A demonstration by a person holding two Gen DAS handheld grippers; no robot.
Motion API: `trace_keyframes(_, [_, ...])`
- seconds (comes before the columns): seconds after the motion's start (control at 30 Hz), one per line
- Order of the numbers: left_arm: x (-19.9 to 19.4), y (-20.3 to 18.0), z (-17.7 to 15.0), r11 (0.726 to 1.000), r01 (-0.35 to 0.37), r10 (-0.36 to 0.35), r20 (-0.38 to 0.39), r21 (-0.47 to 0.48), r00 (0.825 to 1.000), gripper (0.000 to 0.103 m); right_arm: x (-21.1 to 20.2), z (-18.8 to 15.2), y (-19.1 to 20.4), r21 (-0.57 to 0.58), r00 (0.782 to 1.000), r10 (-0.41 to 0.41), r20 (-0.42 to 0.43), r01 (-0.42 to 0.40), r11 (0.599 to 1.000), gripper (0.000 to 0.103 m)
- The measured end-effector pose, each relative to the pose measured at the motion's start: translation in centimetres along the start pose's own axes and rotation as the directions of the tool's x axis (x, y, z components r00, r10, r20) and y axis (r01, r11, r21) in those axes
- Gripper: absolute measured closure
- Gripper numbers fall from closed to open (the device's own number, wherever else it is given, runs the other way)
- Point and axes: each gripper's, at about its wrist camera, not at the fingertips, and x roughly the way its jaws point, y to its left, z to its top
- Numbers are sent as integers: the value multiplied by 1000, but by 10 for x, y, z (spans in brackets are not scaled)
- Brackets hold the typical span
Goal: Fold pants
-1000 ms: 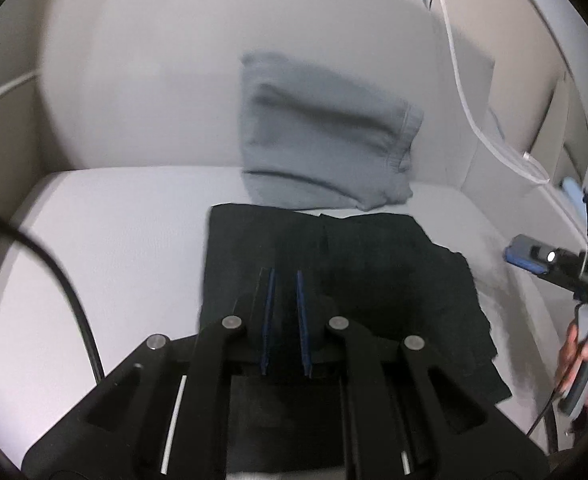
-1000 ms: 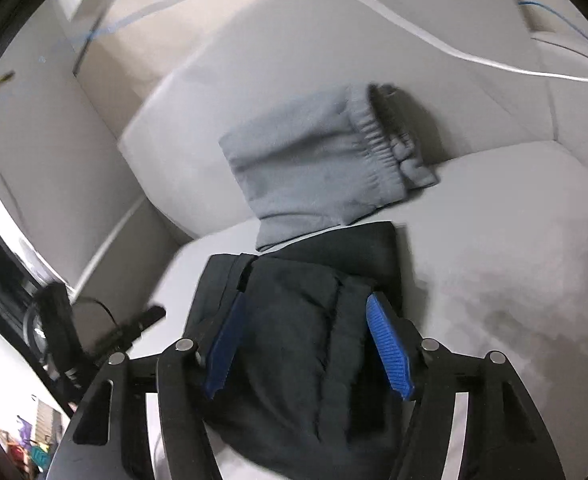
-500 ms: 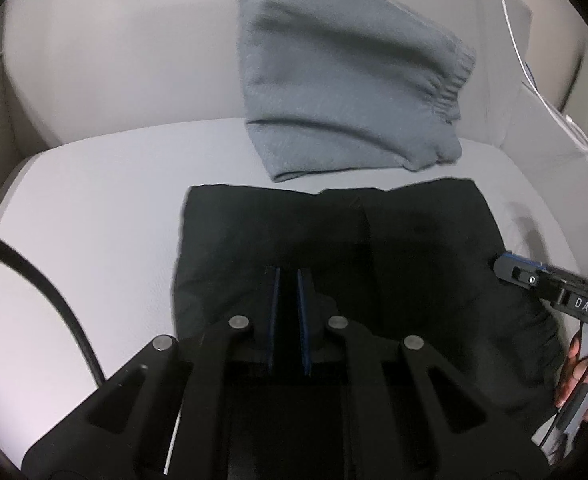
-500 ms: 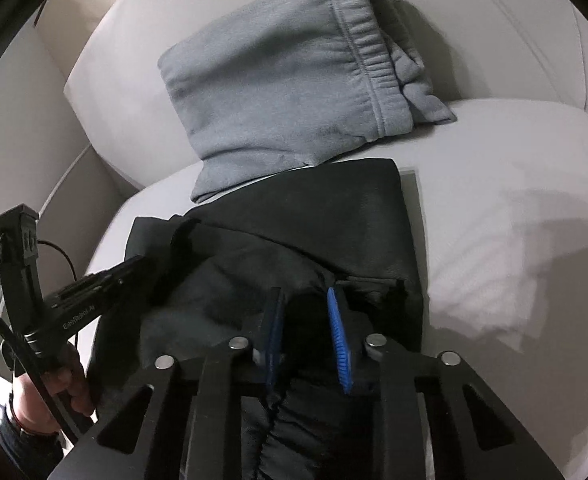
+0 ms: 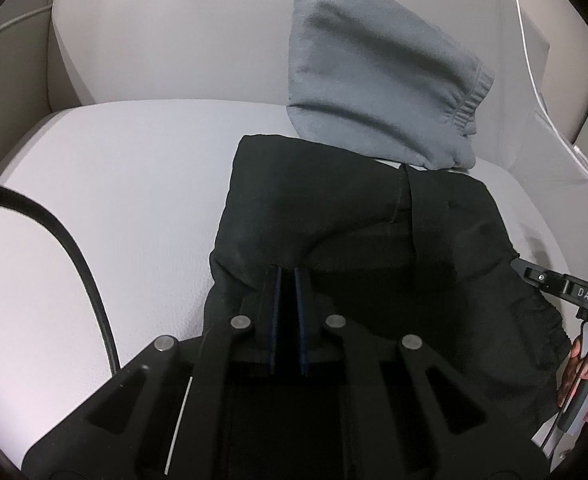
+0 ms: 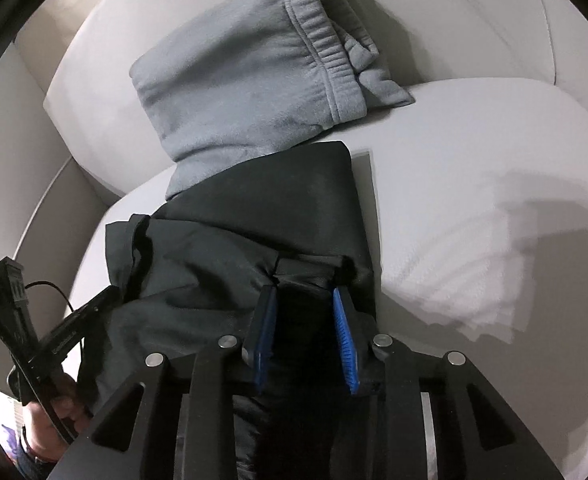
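Left gripper (image 5: pixel 287 276): jaws nearly together, narrow slit between blue pads, set on near edge of black pants (image 5: pixel 334 216); fabric pinched or not, cannot tell. Right gripper (image 6: pixel 305 292): jaws opening, a dark bunch of the pants' fabric between blue pads (image 6: pixel 344 332), which appear to touch the fabric at both sides. Pants lying folded in layers on white seat cushion (image 5: pixel 114 200), far edge touching grey sweatpants (image 6: pixel 246 80). Grey sweatpants folded, propped against back cushion (image 5: pixel 174 32), elastic waistband to the right. Black cable (image 5: pixel 78 256) curving across cushion at left. Hand (image 5: pixel 586 376) on right gripper's handle at far right of left view. White cord (image 5: pixel 534 80) trailing down right side.
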Motion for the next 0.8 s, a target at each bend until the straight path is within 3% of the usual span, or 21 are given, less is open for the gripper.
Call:
trace_keyframes(0.1, [-19,-7,6,1000,-7,7,-24,2,1000,98,-7,2,0,19,1000,1,-10,-1,1000,75])
trace_keyframes(0.2, [-63,-20,10,1000,-9,7,64,29,998,98,-28,4,17,-4,1000,-12,3,12,1000,76])
trace_keyframes(0.27, [-98,-31,12,999,-17,12,144,34,990,96,-57,6,41,-67,998,-13,66,17,998,73])
trace_keyframes(0.3, [-124,-38,13,999,-26,20,202,27,979,86,-69,6,50,-87,995,-2,97,10,996,70])
trace_keyframes(0.33, [-140,-42,12,999,-28,22,239,21,971,76,-92,3,66,-116,987,20,158,-1,993,54])
trace_keyframes(0.37, [-161,-47,9,999,-36,29,296,15,955,46,-105,-1,76,-139,980,26,197,1,990,27])
trace_keyframes(0.4, [-179,-52,6,999,-49,43,354,8,934,13,-124,-8,90,-177,965,27,260,20,984,13])
trace_keyframes(0.43, [-193,-56,1,998,-66,61,412,0,909,1,-139,-15,100,-209,947,21,319,49,977,0])
trace_keyframes(0.5, [-215,-64,-8,993,-117,102,500,-2,860,1,-162,-32,118,-266,904,13,426,112,957,0])
trace_keyframes(0.53, [-219,-70,-12,988,-156,127,505,16,854,1,-170,-41,126,-292,887,7,462,145,945,0])
trace_keyframes(0.57, [-215,-73,-13,982,-183,144,482,35,865,1,-174,-48,133,-314,880,-2,475,172,934,0])
trace_keyframes(0.67, [-189,-78,-17,964,-253,207,374,78,904,1,-167,-60,138,-330,897,-36,440,199,923,0])
trace_keyframes(0.8, [-143,-73,-25,948,-298,264,255,106,930,1,-145,-62,117,-300,922,-97,375,220,928,0])
